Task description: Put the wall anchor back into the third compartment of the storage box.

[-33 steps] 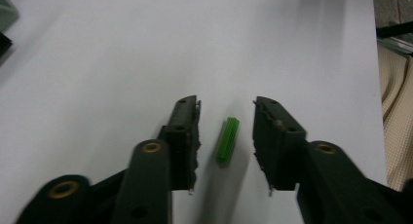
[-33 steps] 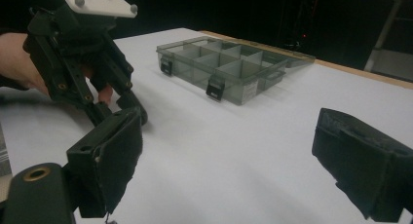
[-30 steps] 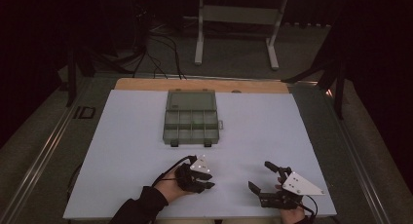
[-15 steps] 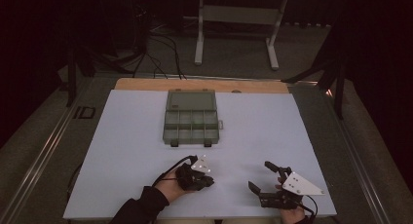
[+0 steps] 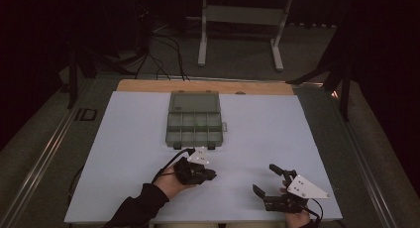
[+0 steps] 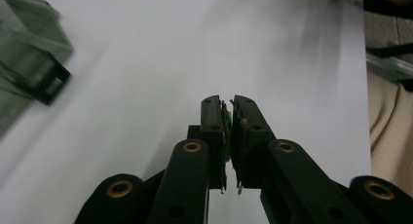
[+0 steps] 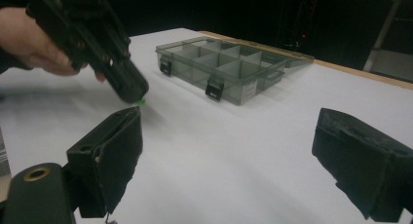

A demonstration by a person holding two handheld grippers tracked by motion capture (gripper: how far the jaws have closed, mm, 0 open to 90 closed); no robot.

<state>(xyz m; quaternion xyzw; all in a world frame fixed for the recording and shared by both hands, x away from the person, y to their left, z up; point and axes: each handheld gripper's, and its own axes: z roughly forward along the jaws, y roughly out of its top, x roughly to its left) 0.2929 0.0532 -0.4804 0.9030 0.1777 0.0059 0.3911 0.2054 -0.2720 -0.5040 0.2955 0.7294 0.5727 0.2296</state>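
Green sliver of something (image 6: 227, 131) sits pinched between the closed jaws of our left gripper (image 6: 228, 103), just clear of the white table (image 5: 129, 134) and near the front of the open compartment box (image 5: 194, 126), while our right gripper (image 5: 270, 181) rests with its jaws spread wide and empty. We judge the hold thin: only an edge of the piece shows past the pads, so a jolt on the way to the box could let it slip out or drop into the wrong compartment.

One clear smoky-grey plastic compartment box (image 5: 194, 120) with its lid open, one small green piece (image 6: 226, 131) and two black two-jaw grippers (image 5: 210, 175) (image 5: 271, 180) are counted.
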